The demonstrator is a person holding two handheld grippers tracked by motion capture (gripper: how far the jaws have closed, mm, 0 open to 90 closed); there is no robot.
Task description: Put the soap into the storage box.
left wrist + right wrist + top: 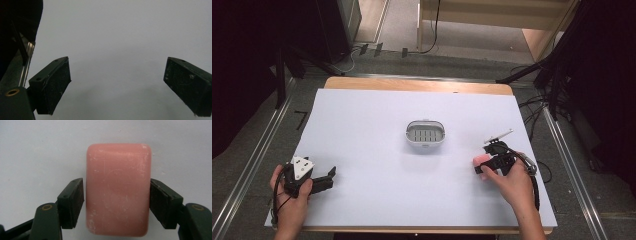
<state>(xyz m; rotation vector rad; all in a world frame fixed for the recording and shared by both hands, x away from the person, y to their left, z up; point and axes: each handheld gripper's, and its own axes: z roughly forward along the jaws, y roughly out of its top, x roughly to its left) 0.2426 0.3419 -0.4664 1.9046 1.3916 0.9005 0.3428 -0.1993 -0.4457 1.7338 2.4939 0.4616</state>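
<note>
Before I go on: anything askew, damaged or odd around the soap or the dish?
Nothing stands out. The pink soap bar lies flat, whole apart from pale scuffs, with the right tool closed on its sides. The soap dish sits upright and empty at mid-table.

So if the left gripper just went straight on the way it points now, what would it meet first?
Probably nothing: the left gripper points right across the bare white table sheet, jaws open and empty. The soap dish seems to lie off that line, though depth is unclear.

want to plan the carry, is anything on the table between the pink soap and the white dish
Nothing visible. The right gripper has its jaws against both sides of the pink soap, and the table between it and the white dish is bare. The left gripper sits far off, open.
</note>
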